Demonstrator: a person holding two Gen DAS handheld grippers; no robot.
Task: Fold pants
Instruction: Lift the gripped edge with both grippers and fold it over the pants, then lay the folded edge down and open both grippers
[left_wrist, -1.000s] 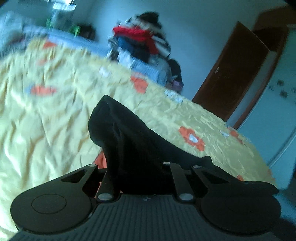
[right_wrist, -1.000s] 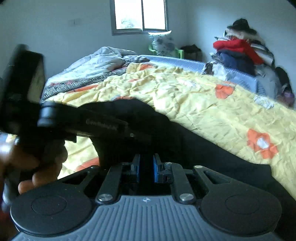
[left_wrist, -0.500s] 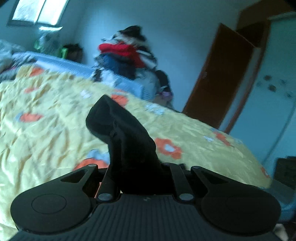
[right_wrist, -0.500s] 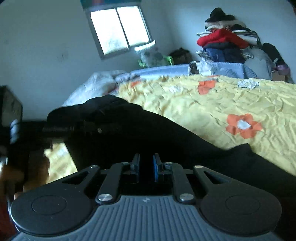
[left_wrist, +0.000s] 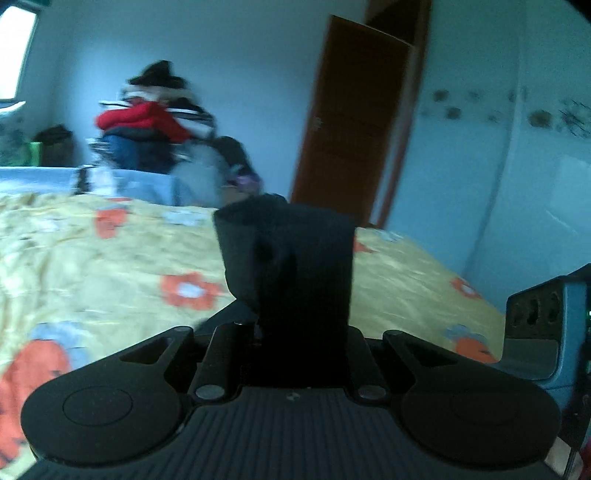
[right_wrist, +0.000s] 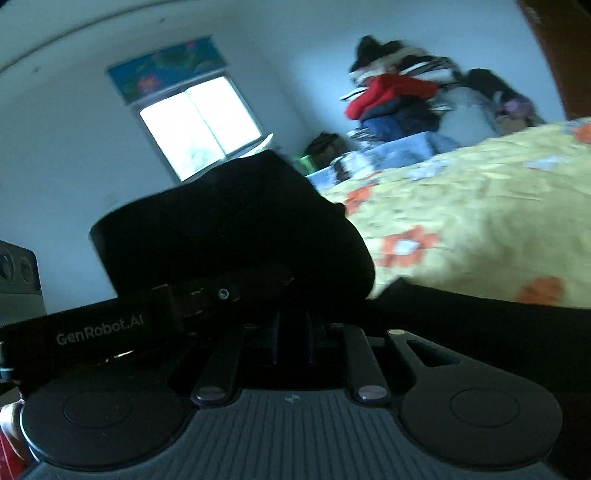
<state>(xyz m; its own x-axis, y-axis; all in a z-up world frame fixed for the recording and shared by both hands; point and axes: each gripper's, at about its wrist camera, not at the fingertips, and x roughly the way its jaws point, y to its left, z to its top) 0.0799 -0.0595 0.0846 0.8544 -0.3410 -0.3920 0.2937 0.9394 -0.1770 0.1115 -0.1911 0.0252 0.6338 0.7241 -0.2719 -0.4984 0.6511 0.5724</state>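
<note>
The black pants (left_wrist: 291, 266) hang bunched from my left gripper (left_wrist: 295, 332), which is shut on them above the yellow flowered bedspread (left_wrist: 92, 258); the cloth hides the fingertips. In the right wrist view the pants (right_wrist: 229, 229) rise in a dark mound over my right gripper (right_wrist: 291, 332), whose fingers are shut on the cloth. The left gripper's body, marked GenRobot.AI (right_wrist: 99, 328), lies close on the left of the right one. More black cloth trails to the right (right_wrist: 480, 317).
A pile of clothes with a red jacket (left_wrist: 147, 118) stands beyond the bed. A brown door (left_wrist: 354, 122) is at the right, a window (right_wrist: 199, 122) on the far wall. A grey box (left_wrist: 535, 325) sits by the bed's right edge.
Both grippers have lifted and tilted up with the pants; the bed sits lower in both views and more wall shows. The grippers have come closer together.
</note>
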